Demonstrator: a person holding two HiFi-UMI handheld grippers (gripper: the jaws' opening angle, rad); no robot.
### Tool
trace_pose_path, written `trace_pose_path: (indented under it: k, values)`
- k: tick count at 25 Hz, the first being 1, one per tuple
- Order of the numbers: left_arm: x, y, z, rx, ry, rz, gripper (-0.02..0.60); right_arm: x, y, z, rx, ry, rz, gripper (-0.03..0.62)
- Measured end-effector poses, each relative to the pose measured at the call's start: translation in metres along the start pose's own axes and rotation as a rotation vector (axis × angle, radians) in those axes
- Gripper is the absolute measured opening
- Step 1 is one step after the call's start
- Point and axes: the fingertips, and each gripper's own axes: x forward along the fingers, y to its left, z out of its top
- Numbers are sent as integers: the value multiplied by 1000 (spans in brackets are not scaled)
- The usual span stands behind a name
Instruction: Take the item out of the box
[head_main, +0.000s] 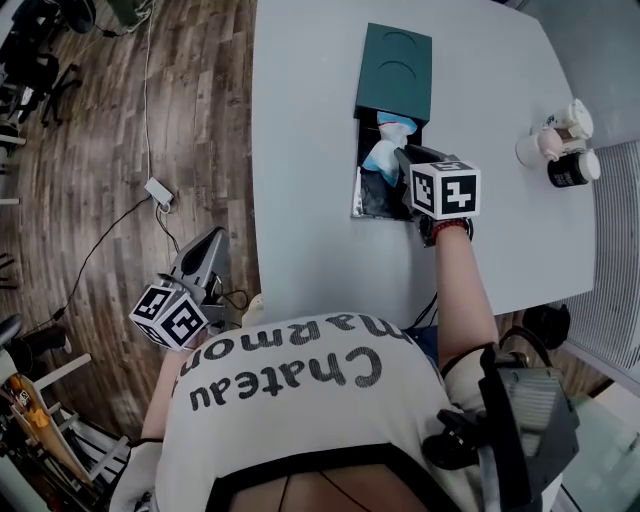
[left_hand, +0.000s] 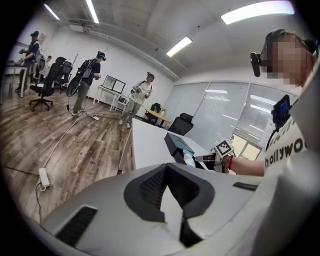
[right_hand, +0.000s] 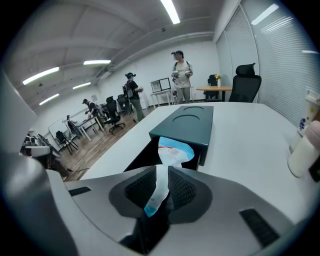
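A dark teal box (head_main: 393, 72) lies on the white table (head_main: 300, 150), its black drawer (head_main: 368, 198) pulled out toward me. A blue-and-white packet (head_main: 386, 148) sticks up from the drawer. My right gripper (head_main: 408, 160) is over the drawer and shut on the packet. In the right gripper view the packet (right_hand: 172, 153) runs down between the jaws of the right gripper (right_hand: 159, 189), in front of the box (right_hand: 186, 125). My left gripper (head_main: 212, 242) hangs off the table's left side over the floor. The left gripper (left_hand: 167, 172) is shut on nothing.
Several cups and a dark jar (head_main: 560, 148) stand at the table's right edge. A power strip (head_main: 158, 192) with a cable lies on the wooden floor at left. Other people (left_hand: 86, 82) and office chairs (left_hand: 47, 82) are farther off in the room.
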Motion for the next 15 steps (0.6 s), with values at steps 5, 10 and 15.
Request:
trace_pose_path:
  k: [5,10,15]
  values:
    - [-1,4,-4,-17,-7,6,-8,10,-1,-5,1,28,-9,69]
    - [-5,8,-5,-36,-15,18,-8,17,-2,-14,-11,68,-44,71]
    - [-8,12,-11,-48,-14,27,-8,18,-1,-12,-37,62,-46,71]
